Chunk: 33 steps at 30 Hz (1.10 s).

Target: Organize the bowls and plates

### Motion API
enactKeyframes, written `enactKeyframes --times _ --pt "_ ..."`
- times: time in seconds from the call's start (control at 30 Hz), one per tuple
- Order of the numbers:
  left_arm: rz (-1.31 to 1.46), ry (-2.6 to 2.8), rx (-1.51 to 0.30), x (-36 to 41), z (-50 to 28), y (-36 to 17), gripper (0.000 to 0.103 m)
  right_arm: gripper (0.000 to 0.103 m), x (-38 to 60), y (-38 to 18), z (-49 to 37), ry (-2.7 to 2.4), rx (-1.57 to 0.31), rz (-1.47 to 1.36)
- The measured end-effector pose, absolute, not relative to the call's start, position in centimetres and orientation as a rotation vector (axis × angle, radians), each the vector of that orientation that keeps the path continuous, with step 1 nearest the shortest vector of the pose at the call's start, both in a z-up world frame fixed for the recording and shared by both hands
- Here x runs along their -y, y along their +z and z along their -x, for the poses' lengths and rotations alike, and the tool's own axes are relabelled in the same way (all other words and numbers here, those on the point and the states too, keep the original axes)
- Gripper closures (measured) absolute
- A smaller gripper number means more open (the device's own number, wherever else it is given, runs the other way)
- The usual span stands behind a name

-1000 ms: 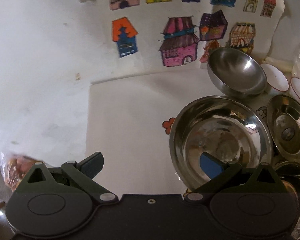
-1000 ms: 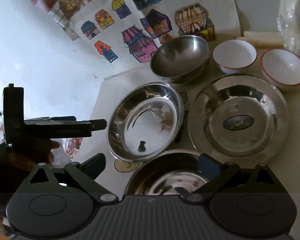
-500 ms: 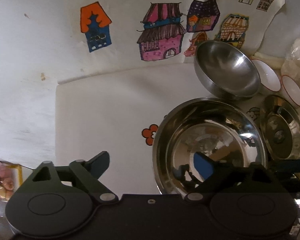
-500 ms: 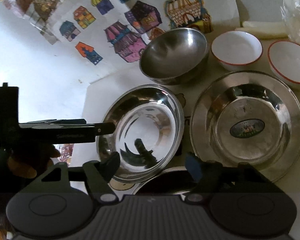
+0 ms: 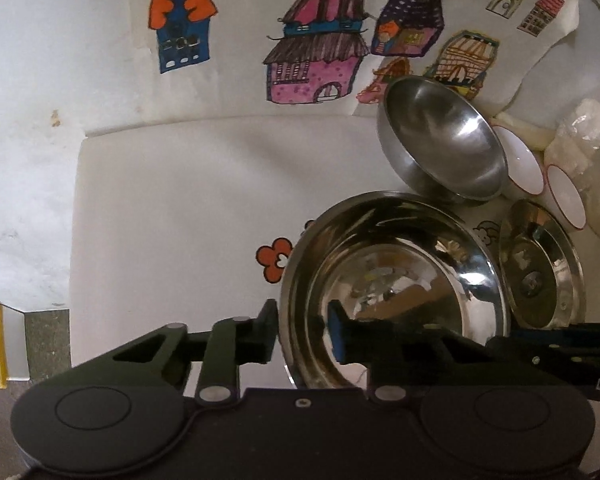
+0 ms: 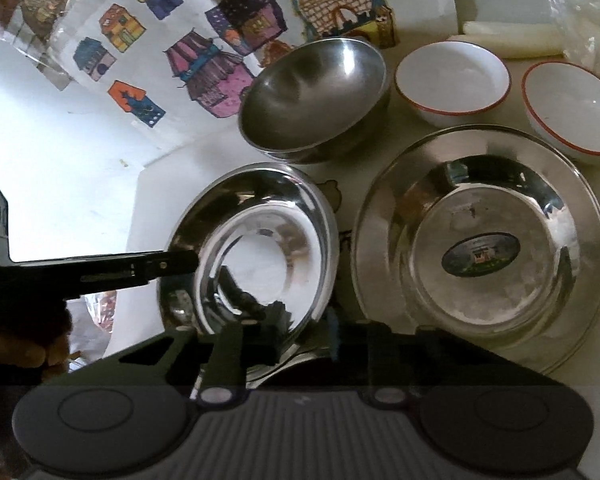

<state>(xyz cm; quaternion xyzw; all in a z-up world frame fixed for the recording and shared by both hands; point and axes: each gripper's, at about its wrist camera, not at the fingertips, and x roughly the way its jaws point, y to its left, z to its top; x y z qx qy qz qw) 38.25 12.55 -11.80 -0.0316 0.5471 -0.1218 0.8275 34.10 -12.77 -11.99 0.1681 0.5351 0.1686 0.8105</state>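
Note:
A wide shiny steel bowl (image 5: pixel 396 280) sits mid-table; it also shows in the right wrist view (image 6: pixel 256 248). My left gripper (image 5: pixel 302 334) straddles its near-left rim, one finger outside, one inside, closed on the rim. My right gripper (image 6: pixel 300 340) has closed on the same bowl's near-right rim. A deeper steel bowl (image 6: pixel 316 100) stands behind it. A large steel plate (image 6: pixel 480 248) with an oval sticker lies to the right. Two white red-rimmed bowls (image 6: pixel 452 80) (image 6: pixel 568 112) stand at the back right.
A paper sheet of coloured house drawings (image 5: pixel 312 48) leans on the wall behind. A white mat (image 5: pixel 180 220) covers the table's left part. Plastic bags (image 6: pixel 588 4) lie at the far right. Another steel dish sits under my right gripper, mostly hidden.
Both grippers moved forward to the shiny bowl and narrowed their fingers onto its rim. The left one came in from the left, the right one from the near side.

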Motion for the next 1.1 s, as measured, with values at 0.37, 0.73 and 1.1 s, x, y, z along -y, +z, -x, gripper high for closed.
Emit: enactKeyframes --times 0.37,0.73,1.1 --pt "0.085 -0.241 -1.149 -13.7 -37.3 -11.3 0.089 0.088 12.7 -11.5 -33.8 0.377 -1.106 -0.318" --pt "0.097 -0.257 -1.084 -13.2 -34.6 -7.9 0.089 0.088 14.4 -9.0 -31.8 0.416 -1.054 -0.304" --pt "0.069 -0.357 -1.104 -9.5 -31.7 -6.5 0.089 0.088 18.4 -7.4 -27.2 0.371 -1.044 -0.312"
